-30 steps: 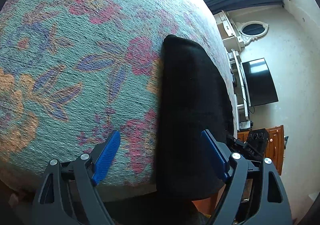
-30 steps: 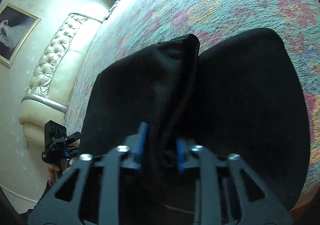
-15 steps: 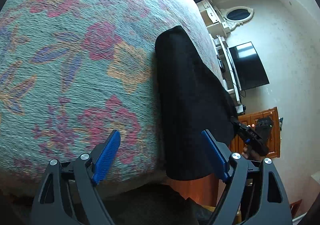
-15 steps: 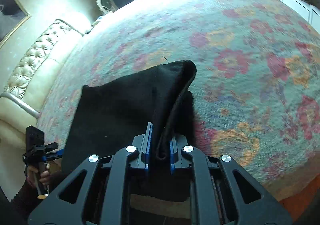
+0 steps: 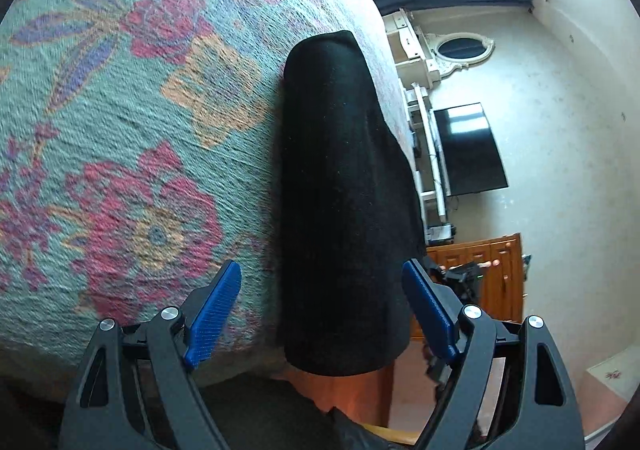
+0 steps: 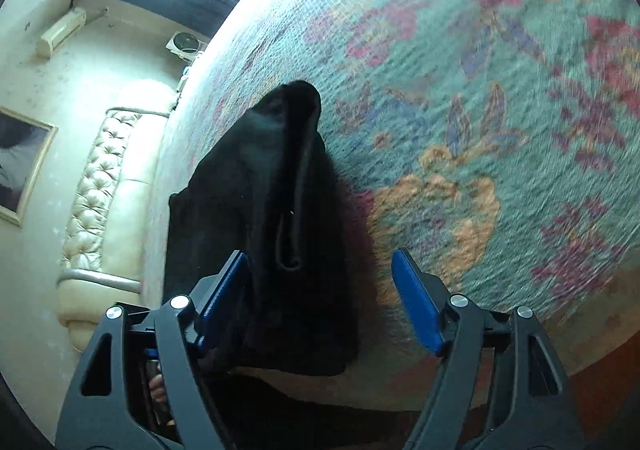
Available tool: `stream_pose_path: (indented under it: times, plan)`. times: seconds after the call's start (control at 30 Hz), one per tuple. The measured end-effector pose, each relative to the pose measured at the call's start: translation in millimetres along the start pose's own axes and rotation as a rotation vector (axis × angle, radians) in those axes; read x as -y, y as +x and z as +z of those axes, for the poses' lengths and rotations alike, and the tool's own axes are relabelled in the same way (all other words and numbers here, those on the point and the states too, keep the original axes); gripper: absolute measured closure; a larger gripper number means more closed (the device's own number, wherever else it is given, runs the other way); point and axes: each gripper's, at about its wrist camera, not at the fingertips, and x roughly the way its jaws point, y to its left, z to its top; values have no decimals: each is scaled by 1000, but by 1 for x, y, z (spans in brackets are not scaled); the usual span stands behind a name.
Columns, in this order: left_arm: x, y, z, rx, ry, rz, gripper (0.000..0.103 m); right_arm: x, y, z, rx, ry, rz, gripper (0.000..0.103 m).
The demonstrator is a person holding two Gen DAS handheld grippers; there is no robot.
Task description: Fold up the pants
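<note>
Black pants sit folded in a narrow bundle at the bed edge; left tool and right tool both spread wide, gripping nothing.

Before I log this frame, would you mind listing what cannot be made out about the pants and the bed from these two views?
- Left wrist view: the near end of the black pants hangs past the edge of the floral bedspread; the left gripper frame cuts it off.
- Right wrist view: inner layers are lost in shadow; the right gripper hides the pants' left edge.
- Right wrist view: the bedspread is motion-blurred at right.
</note>
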Motion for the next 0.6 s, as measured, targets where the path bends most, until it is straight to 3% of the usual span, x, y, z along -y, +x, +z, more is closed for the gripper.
stream_pose_path:
  times: [0.07, 0.17, 0.27, 0.5, 0.53, 0.57, 0.6]
  plan:
    - [-1, 2, 0, -8, -9, -13, 22, 12, 6, -5, -15, 55, 95, 28]
    - [-1, 8, 1, -25, -23, -41, 22, 11, 15, -9, -43, 42, 166, 21]
    - [-1, 19, 1, -59, -46, -98, 22, 1, 26, -13, -92, -12, 189, 18]
    - [-2, 29, 12, -71, -66, -81, 18, -10, 33, -18, -84, -57, 178, 18]
    - [0, 30, 12, -69, -66, -64, 21, -11, 33, -18, -82, -65, 170, 22]
    - [3, 32, 12, -70, -51, -19, 37, -8, 32, -18, -80, -77, 152, 32]
    - [5, 34, 11, -77, -28, 50, 46, -8, 33, -19, -81, -88, 128, 38]
